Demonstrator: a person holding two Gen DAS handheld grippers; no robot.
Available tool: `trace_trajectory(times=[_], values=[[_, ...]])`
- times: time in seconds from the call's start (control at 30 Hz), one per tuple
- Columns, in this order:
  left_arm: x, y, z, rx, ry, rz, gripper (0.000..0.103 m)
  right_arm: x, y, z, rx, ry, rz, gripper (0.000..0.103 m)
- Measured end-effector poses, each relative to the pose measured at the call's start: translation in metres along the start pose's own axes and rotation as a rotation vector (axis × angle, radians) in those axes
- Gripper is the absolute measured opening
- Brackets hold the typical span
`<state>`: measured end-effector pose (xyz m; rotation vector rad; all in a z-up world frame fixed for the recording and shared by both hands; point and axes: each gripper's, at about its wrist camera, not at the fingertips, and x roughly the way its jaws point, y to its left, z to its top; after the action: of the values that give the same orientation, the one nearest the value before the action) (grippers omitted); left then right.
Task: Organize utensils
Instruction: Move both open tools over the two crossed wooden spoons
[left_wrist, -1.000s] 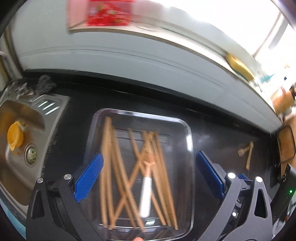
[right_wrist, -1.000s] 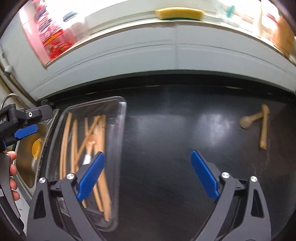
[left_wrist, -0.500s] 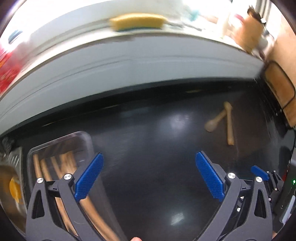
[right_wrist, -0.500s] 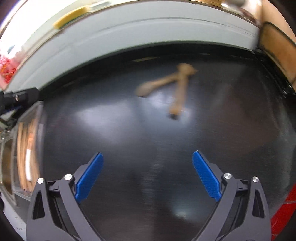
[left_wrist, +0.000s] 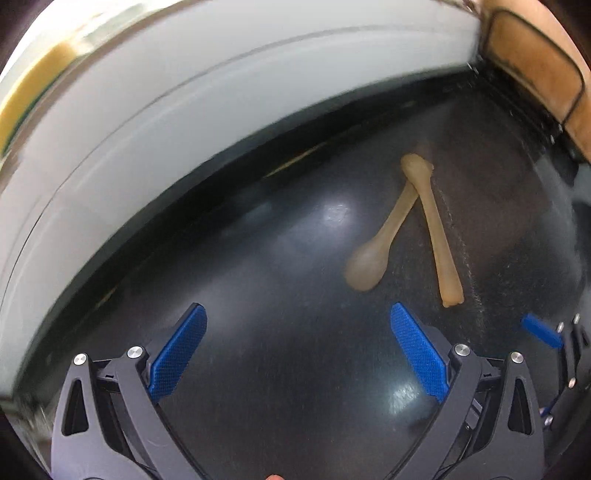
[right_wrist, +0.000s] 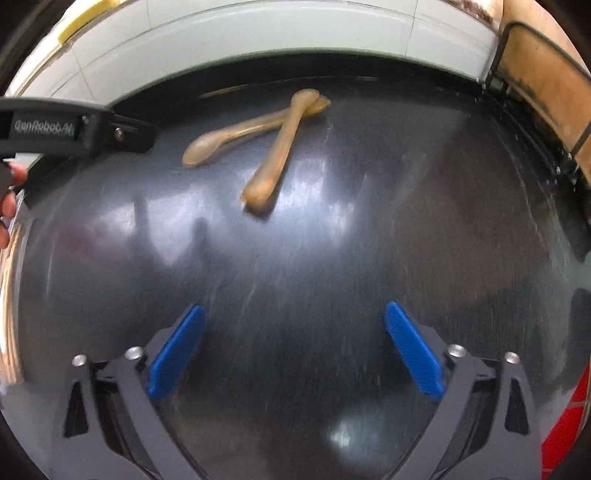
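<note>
Two tan wooden utensils lie crossed on the black countertop: a spoon (left_wrist: 373, 254) with its bowl toward me, and a straight-handled piece (left_wrist: 436, 229) lying over its handle. In the right wrist view the spoon (right_wrist: 229, 138) and the straight piece (right_wrist: 280, 151) lie ahead, left of centre. My left gripper (left_wrist: 295, 347) is open and empty, just short and left of them. My right gripper (right_wrist: 291, 347) is open and empty, well short of them. The tray of chopsticks is out of view.
A white tiled backsplash (right_wrist: 258, 33) runs along the far edge of the counter. A brown wooden board in a wire rack (right_wrist: 546, 77) stands at the right end. My left gripper's body (right_wrist: 74, 129) shows at the left of the right wrist view.
Both grippers swung right, away from the clear tray of chopsticks and the sink, toward the two crossed wooden utensils, which are now closer. Both stayed open.
</note>
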<state>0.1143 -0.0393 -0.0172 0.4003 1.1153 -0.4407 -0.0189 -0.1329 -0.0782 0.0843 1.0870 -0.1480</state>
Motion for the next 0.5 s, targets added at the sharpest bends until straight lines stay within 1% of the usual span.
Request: trace_trajectory(times=[0.07,0.1,0.23,0.37,0.5], values=[[0.006,0.001,0.005,0.048,0.004,-0.011,0.097,0.006,-0.003,0.009,0.033,-0.026,-0.014,0.096],[0.007,0.003,0.006,0.05,0.004,-0.01,0.097,0.009,-0.004,0.013,0.041,-0.031,-0.019,0.096],[0.015,0.02,0.003,0.013,0.028,-0.019,0.097,0.019,-0.006,0.034,0.058,-0.055,-0.024,0.097],[0.021,0.028,0.0,0.016,0.045,-0.02,0.097,0.033,-0.003,0.059,0.049,-0.074,-0.019,0.097],[0.027,0.029,0.002,0.031,0.057,-0.037,0.097,0.047,-0.004,0.086,0.034,-0.059,-0.008,0.098]])
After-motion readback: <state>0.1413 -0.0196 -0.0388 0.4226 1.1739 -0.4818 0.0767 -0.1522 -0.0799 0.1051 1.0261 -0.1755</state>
